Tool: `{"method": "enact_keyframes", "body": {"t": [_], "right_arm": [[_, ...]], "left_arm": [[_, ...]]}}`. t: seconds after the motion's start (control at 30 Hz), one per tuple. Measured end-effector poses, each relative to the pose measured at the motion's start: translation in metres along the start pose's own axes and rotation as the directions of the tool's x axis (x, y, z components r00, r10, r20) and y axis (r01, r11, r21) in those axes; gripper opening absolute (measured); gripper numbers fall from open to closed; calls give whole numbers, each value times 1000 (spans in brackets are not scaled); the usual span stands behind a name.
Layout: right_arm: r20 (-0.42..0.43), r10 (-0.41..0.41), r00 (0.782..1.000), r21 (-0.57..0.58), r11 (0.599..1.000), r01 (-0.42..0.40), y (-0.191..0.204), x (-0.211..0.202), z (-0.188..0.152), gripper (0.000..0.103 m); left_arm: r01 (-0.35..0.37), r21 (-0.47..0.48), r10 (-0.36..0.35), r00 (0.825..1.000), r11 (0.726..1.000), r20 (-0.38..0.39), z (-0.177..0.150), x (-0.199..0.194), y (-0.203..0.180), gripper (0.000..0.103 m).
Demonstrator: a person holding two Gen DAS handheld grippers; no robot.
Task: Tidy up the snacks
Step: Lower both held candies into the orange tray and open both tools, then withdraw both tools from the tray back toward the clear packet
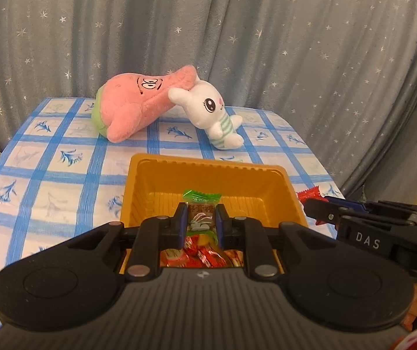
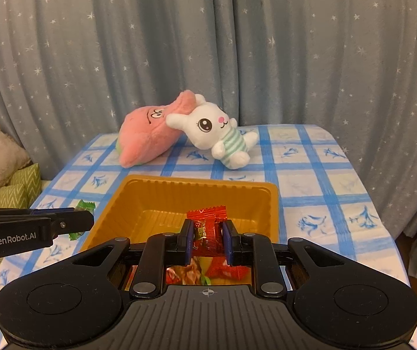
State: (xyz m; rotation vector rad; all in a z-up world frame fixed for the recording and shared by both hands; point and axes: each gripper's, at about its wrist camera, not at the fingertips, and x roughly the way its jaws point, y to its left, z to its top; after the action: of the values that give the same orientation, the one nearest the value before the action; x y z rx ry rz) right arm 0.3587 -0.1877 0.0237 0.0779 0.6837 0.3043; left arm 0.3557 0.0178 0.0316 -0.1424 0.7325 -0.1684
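Left gripper (image 1: 200, 222) clamps green candy (image 1: 201, 208), right gripper (image 2: 208, 238) red candy (image 2: 207, 227), above yellow tray (image 1: 208, 165)

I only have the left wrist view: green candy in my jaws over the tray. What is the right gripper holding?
Observer: The right gripper is shut on a red candy.
Operator: Is it over the tray too?
Observer: Yes, above the orange tray, with wrapped candies showing below its jaws.
Operator: Anything off to my left, past the table?
Observer: Cushions, one beige and two green-patterned, lie beyond the table's left edge.
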Motion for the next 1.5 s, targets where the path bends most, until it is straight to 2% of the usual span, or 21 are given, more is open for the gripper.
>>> {"method": "enact_keyframes", "body": {"t": [0.13, 0.67, 0.77, 0.83, 1.23, 1.5], "right_arm": [[-12, 1, 1000, 0, 1000, -1, -1, 13, 7, 21], [-35, -4, 999, 28, 1000, 5, -12, 36, 6, 21], [-39, -6, 999, 38, 999, 7, -15, 37, 5, 21], [-39, -6, 999, 40, 999, 7, -16, 38, 5, 21], [-46, 9, 999, 51, 999, -6, -17, 36, 2, 21], [-42, 40, 998, 56, 998, -37, -14, 36, 6, 22]], "left_arm": [[-11, 28, 11, 1000, 1000, -10, 8, 12, 0, 17], [-22, 21, 22, 999, 1000, -37, 14, 36, 5, 17], [-25, 10, 26, 999, 1000, -47, 16, 40, 7, 21], [-20, 3, 20, 999, 1000, -42, 17, 39, 8, 26], [-22, -3, 22, 999, 1000, -26, 18, 26, 17, 26], [-23, -7, 23, 999, 1000, -22, 15, 21, 18, 34]]}}
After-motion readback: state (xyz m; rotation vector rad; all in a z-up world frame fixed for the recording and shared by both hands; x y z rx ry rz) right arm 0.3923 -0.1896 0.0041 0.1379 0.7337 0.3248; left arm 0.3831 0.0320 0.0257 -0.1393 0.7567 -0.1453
